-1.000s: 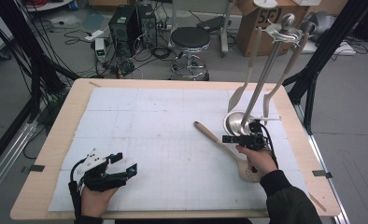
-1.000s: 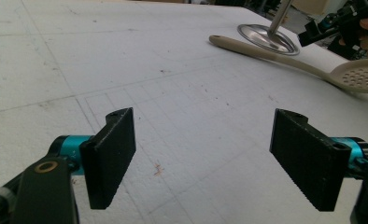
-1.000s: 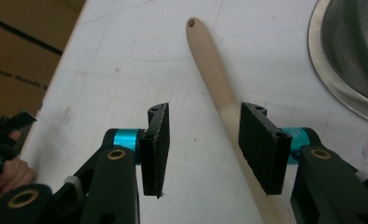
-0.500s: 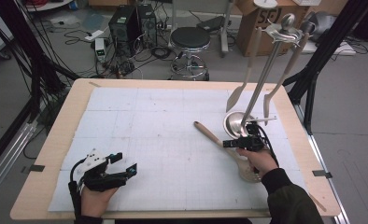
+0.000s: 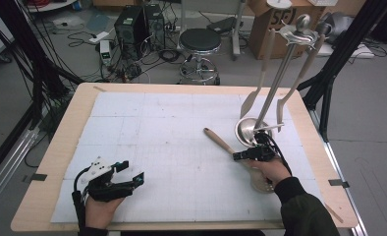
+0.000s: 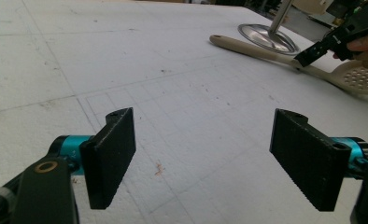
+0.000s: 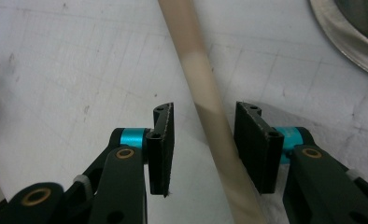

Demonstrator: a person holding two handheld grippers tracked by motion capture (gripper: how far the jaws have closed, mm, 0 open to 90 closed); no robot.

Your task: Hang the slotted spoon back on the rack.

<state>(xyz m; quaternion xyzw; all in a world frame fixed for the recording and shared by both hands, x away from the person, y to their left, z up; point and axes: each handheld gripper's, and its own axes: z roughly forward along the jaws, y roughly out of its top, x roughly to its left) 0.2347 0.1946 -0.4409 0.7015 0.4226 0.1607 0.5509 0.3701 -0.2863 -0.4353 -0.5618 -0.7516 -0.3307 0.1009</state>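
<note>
Slotted spatula (image 5: 231,148) lies flat on the white mat (image 5: 172,132), right of centre, its handle end pointing up-left and its perforated head (image 6: 359,79) down by the right hand. Left to right: left gripper (image 5: 125,173) rests low on the mat near the front edge, jaws wide, nothing between them. Mid-table is bare mat. Right gripper (image 7: 203,144) straddles the spatula handle (image 7: 205,102); its jaws have just been closing, and the handle sits between the pads, which do not yet press on it. Just behind stands the utensil rack base (image 5: 250,129) with two utensils hanging. Spatula looks light, stiff and smooth, so probably slippery. Best hold looks to be mid-handle, squarely across, so it won't twist or pivot under the head's weight.
</note>
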